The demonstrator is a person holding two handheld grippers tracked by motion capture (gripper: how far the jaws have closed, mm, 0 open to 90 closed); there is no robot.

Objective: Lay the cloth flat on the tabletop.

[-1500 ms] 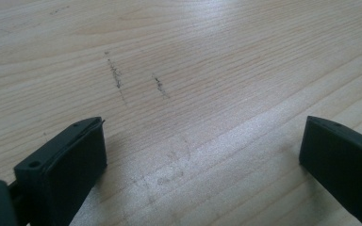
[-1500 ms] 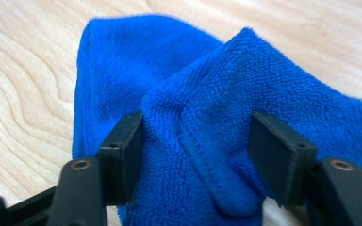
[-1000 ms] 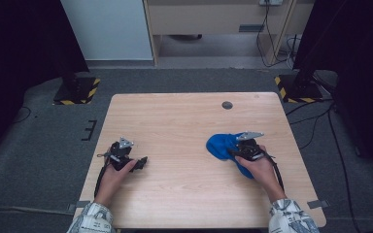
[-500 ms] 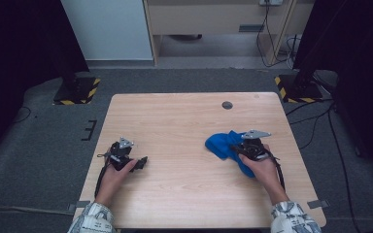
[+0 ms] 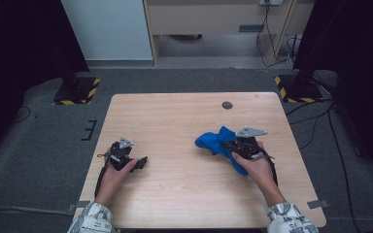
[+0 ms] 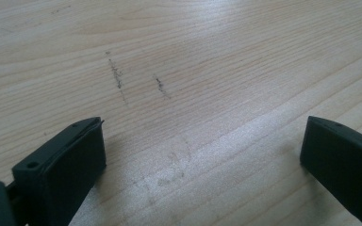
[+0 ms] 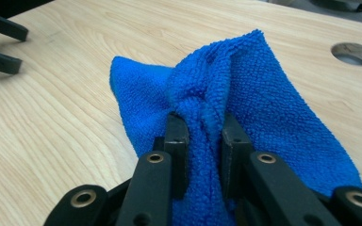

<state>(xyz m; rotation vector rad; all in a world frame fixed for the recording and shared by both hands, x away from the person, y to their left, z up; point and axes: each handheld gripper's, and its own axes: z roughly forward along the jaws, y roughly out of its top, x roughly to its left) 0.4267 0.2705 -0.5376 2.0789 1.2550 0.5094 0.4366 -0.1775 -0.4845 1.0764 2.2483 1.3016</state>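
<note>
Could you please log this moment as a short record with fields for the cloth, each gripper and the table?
cloth: blue cloth, bunched into a ridge, lying on the table's right half
right gripper: right gripper, jaws pinching a fold of the cloth
left gripper: left gripper, jaws wide apart over bare wood, holding nothing
table: wooden table, round hole near the far edge

left claw (image 5: 143, 160) agape, right claw (image 7: 204, 129) clamped

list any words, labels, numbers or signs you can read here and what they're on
None can be read. The blue cloth pinched in the right gripper, the open left gripper and the wooden table carry no lettering; the table shows only faint dark scuff marks. The yellow-and-black hazard stripes on the floor stands are a pattern, not text.
</note>
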